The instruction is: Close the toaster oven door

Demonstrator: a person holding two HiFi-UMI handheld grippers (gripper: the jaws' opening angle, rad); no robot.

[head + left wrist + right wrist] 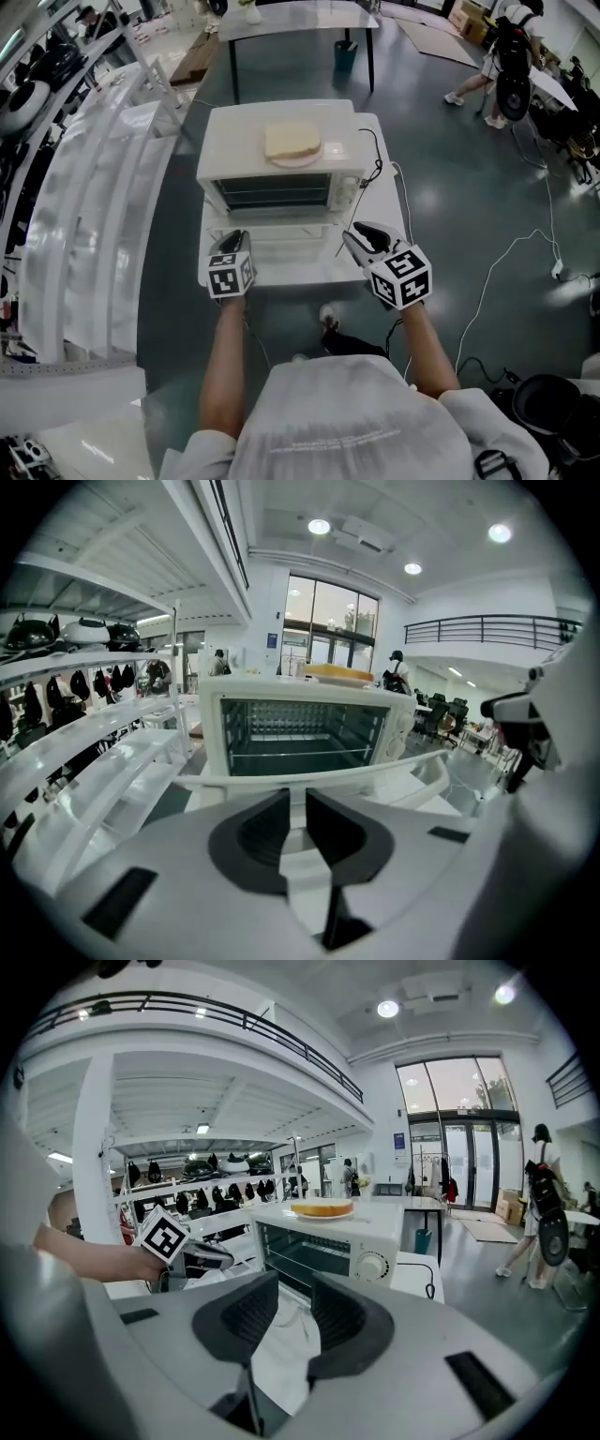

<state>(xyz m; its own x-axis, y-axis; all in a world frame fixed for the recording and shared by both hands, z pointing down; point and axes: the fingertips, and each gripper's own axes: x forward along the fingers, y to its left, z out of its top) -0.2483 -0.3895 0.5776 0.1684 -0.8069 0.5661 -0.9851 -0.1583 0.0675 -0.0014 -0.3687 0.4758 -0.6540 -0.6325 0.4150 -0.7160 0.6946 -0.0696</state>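
Toaster oven (277,169), white, stands on a white table (384,187) with its door (281,248) dropped open and lying flat in front of the cavity, so the wire rack inside is exposed. On the oven's top sits a plate (296,160) carrying a slice of bread (292,142). A black cable (377,164) loops down the oven's right side, and the right gripper view shows a round dial (373,1266) on that end of the front panel. Left gripper (234,242) hovers at the front left corner of the lowered door. Its jaws stand a narrow gap apart with nothing between them, and the door's handle bar (309,778) runs across just beyond their tips. Right gripper (354,240) is held just off the door's front right corner, angled in toward the oven. Its jaws are slightly spread and empty, with the white door surface visible through the gap. Contact between either gripper and the door cannot be made out.
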